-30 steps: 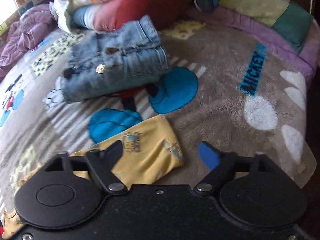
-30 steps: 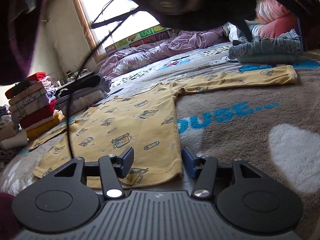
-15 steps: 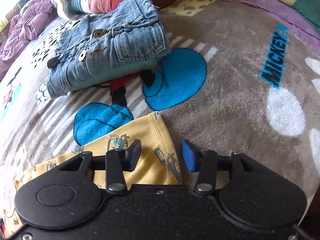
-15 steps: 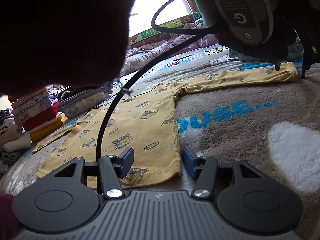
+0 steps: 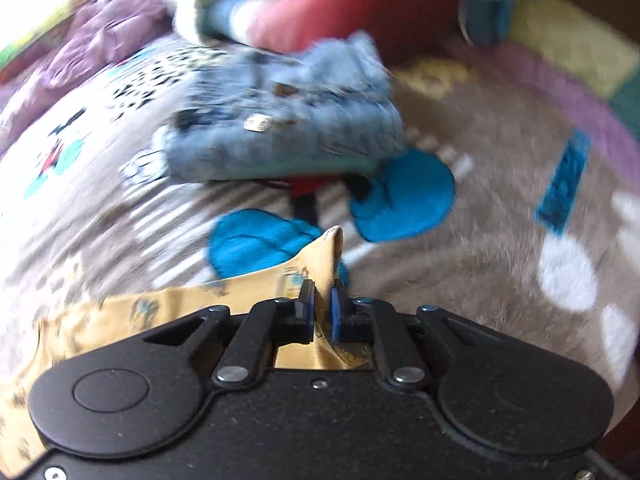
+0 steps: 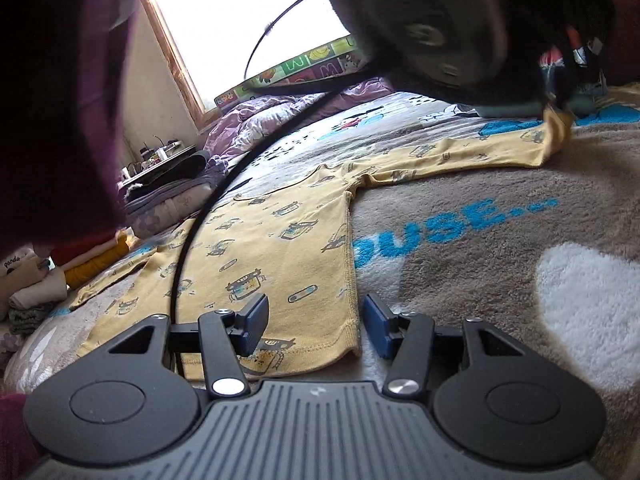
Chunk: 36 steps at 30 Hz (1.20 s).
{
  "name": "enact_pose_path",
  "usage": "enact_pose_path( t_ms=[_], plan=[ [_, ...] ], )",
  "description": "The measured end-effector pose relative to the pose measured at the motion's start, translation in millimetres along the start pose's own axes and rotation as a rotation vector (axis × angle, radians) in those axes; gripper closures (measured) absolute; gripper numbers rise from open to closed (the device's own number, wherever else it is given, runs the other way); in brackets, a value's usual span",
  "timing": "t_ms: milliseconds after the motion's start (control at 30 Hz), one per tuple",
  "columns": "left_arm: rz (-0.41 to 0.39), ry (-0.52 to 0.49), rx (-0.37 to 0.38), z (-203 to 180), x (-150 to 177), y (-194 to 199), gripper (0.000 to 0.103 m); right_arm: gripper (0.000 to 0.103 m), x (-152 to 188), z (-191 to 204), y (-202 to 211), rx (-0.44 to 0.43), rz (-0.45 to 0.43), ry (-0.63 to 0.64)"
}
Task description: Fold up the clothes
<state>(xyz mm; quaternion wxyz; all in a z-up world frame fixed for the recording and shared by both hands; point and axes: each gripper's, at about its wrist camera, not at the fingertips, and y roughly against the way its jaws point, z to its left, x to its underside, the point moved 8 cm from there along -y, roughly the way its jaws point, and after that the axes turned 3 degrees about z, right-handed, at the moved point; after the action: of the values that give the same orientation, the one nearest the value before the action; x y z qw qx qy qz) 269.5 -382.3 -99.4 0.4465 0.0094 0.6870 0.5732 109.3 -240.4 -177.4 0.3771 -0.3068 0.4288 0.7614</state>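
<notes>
A yellow printed long-sleeved shirt (image 6: 280,240) lies flat on the grey Mickey Mouse blanket (image 6: 500,200). My left gripper (image 5: 322,306) is shut on the sleeve cuff (image 5: 330,252), which stands pinched up between the pads. In the right wrist view the left gripper (image 6: 556,100) shows at the far end of the sleeve (image 6: 480,152). My right gripper (image 6: 316,324) is open, its fingers either side of the shirt's lower hem corner (image 6: 344,344).
Folded denim clothes (image 5: 288,128) lie on the blanket beyond the sleeve, with pink and red bedding (image 5: 320,8) behind. Stacks of folded clothes (image 6: 40,276) sit at the far left. A purple duvet (image 6: 288,112) lies under the window. A cable (image 6: 208,216) hangs over the shirt.
My left gripper has closed on the sleeve cuff and lifted it slightly; the view has swung. My right gripper stays open at the hem corner.
</notes>
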Motion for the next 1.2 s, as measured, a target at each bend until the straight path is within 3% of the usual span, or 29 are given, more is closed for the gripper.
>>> enact_pose_path(
  t_ms=[100,267,400,533,867,1200],
  plan=[
    [-0.066,0.126,0.022,38.6,5.1,31.7,0.097,0.053,-0.1,-0.6,0.4,0.000,0.001,-0.005],
    [-0.178,0.306,-0.007,110.8,24.7,87.8,0.097,0.054,-0.7,-2.1,1.2,0.003,0.004,-0.010],
    [-0.228,0.391,-0.056,158.0,42.1,118.0,0.097,0.064,-5.6,-8.7,-1.8,0.010,0.011,-0.035],
    [-0.265,0.454,-0.087,194.5,59.6,138.5,0.097,0.073,-4.3,-9.4,-1.7,0.034,0.015,-0.023],
    [-0.285,0.571,-0.176,272.0,117.3,165.8,0.097,0.073,-1.6,-1.5,0.2,0.080,0.036,0.070],
    [-0.337,0.643,-0.230,313.7,157.6,169.8,0.097,0.075,1.1,0.9,4.9,0.086,0.054,0.134]
  ],
)
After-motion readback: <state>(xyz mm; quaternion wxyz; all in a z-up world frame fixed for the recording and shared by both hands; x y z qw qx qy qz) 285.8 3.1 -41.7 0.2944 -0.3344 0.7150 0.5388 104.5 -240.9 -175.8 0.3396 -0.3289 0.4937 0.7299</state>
